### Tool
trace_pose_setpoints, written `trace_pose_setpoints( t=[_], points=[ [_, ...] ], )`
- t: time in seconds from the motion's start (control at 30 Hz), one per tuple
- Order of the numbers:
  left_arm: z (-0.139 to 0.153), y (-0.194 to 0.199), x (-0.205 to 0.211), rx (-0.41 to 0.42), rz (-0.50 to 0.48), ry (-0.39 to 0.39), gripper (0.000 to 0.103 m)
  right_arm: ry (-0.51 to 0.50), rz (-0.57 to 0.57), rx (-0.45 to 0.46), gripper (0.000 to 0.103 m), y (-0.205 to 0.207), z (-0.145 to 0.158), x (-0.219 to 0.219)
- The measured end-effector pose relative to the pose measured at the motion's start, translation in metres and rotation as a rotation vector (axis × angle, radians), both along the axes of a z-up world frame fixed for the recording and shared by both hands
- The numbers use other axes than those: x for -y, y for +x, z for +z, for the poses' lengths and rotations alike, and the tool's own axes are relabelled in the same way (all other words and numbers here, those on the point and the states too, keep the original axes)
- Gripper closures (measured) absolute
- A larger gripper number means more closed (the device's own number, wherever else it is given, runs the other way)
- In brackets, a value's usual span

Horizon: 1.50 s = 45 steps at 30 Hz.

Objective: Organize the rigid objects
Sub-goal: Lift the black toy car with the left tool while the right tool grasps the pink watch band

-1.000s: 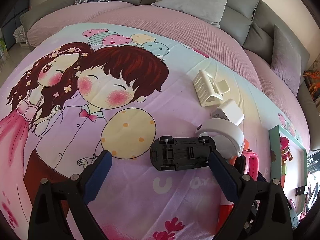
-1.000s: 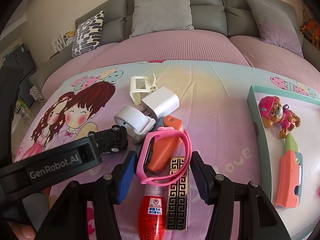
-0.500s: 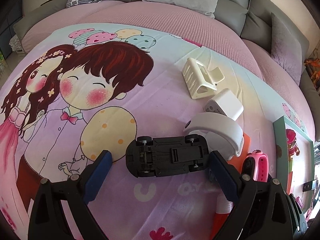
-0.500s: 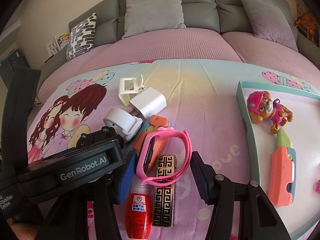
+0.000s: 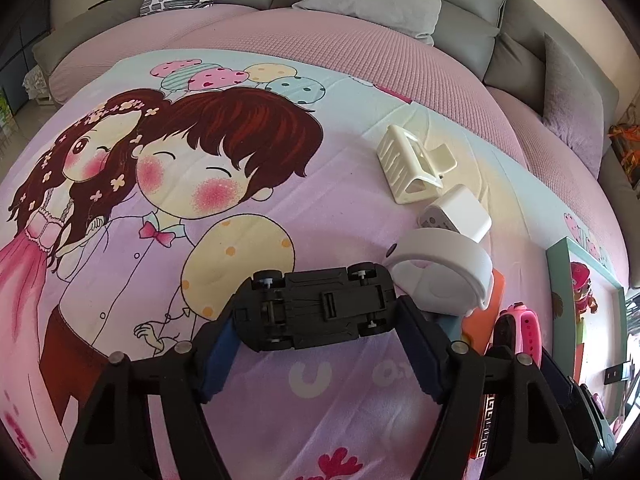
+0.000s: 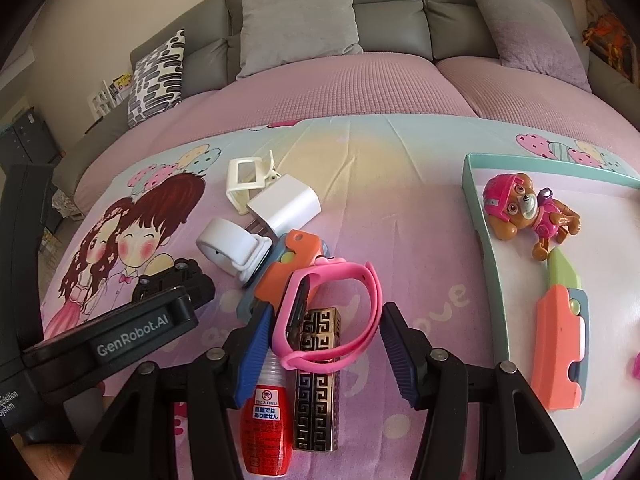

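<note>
A black toy car [image 5: 320, 309] lies upside down on the cartoon sheet. My left gripper [image 5: 318, 326] is shut on its two ends; it also shows at the left of the right wrist view [image 6: 176, 284]. My right gripper [image 6: 320, 344] is open around a pink wristband [image 6: 332, 312], which lies on a black-and-gold patterned case [image 6: 318, 376] beside a red bottle [image 6: 266, 420] and an orange toy [image 6: 294, 264]. A teal-rimmed tray [image 6: 480, 216] at the right holds a pink puppy figure [image 6: 524, 210] and an orange-and-green toy knife [image 6: 562, 320].
A white round tape-like holder [image 5: 444, 276], a white charger [image 5: 456, 216] and a cream hair claw [image 5: 412, 164] lie behind the car. Grey sofa cushions [image 6: 300, 16] line the back. A patterned pillow [image 6: 158, 76] sits at the back left.
My left gripper moved forward and closed from wide open onto the black car. My right gripper edged forward around the pink wristband and stayed open.
</note>
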<state>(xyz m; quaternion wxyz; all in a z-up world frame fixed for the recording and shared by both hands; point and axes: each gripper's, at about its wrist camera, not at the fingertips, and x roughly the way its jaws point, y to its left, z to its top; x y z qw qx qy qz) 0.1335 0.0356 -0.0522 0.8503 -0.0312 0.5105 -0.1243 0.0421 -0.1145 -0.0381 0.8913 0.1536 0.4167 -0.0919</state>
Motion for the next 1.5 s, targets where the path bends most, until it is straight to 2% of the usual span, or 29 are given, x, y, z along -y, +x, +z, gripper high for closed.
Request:
trace_pose_setpoints(
  t=[0.4,0.77,0.8,0.83,0.87,1.03,1.13,1.5],
  points=[
    [0.025,-0.007,-0.019,0.055,0.041,-0.045,0.027,0.007,-0.003,0.016,0.046,-0.005,0.006,0.004],
    [0.056,-0.017,-0.028,0.125,0.054,-0.073,0.027,-0.019,-0.024,0.109,0.047,-0.023,0.039,0.008],
    [0.058,-0.018,-0.028,0.131,0.054,-0.074,0.027,-0.02,-0.026,0.113,0.048,-0.024,0.041,0.009],
    [0.06,-0.019,-0.028,0.135,0.054,-0.074,0.027,-0.02,-0.026,0.117,0.054,-0.025,0.042,0.009],
    [0.06,-0.019,-0.028,0.138,0.052,-0.074,0.027,-0.02,-0.026,0.119,0.063,-0.025,0.043,0.009],
    [0.063,-0.022,-0.022,0.144,0.038,-0.068,0.027,-0.012,-0.031,0.11,0.064,-0.025,0.041,0.013],
    [0.063,-0.023,-0.019,0.144,0.03,-0.062,0.027,-0.003,-0.027,0.106,0.069,-0.026,0.039,0.015],
    [0.057,-0.021,-0.017,0.119,0.027,-0.055,0.027,0.037,-0.03,0.071,0.068,-0.027,0.029,0.025]
  ],
)
